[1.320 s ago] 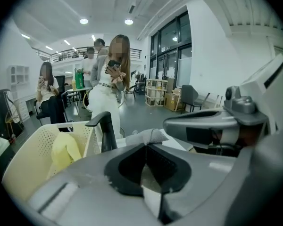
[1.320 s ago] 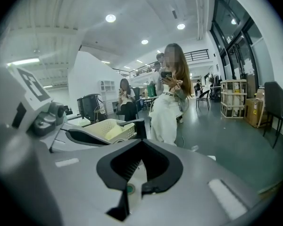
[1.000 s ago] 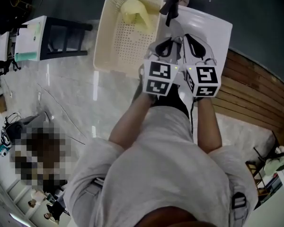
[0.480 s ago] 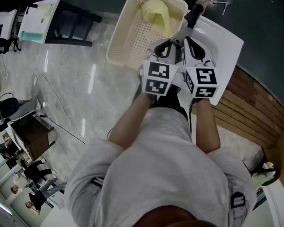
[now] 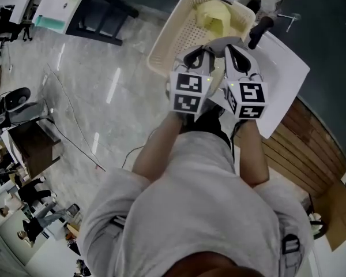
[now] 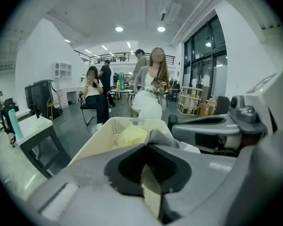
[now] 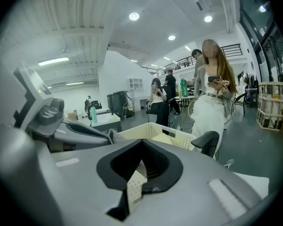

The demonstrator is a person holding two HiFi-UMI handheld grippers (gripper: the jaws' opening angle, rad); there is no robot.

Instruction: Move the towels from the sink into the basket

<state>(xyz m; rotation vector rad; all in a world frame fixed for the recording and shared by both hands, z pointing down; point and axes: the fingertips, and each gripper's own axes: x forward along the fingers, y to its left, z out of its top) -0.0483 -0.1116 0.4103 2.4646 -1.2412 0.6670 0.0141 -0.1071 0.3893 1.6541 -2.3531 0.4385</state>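
Grey cloth (image 6: pixel 162 138) pokes up just past the tips of the left claw (image 6: pixel 144 149). That claw is clenched, and I'd judge it has a fold of this grey towel pinched. The right claw (image 7: pixel 140 145) sits close beside it, also clenched tight. The same fold lies just off its left side, and I can't tell whether it has hold of the cloth too. What matters for the next move is the cream basket (image 5: pixel 176 36), which lies straight ahead of both claws and a little below them. Its long side runs away from them, and its near rim is just under their tips. A yellow towel (image 5: pixel 214 15) already sits at the far end, well beyond the claws. The left claw lines up nearer the basket's middle. The right claw hangs closer to the basket's right edge, where the white sink (image 5: pixel 285 68) begins. The claws and the person's arms cover whatever hangs beneath, so I can't see how much grey towel there is. The inside of the sink doesn't show either, so any towels left in it can't be counted.
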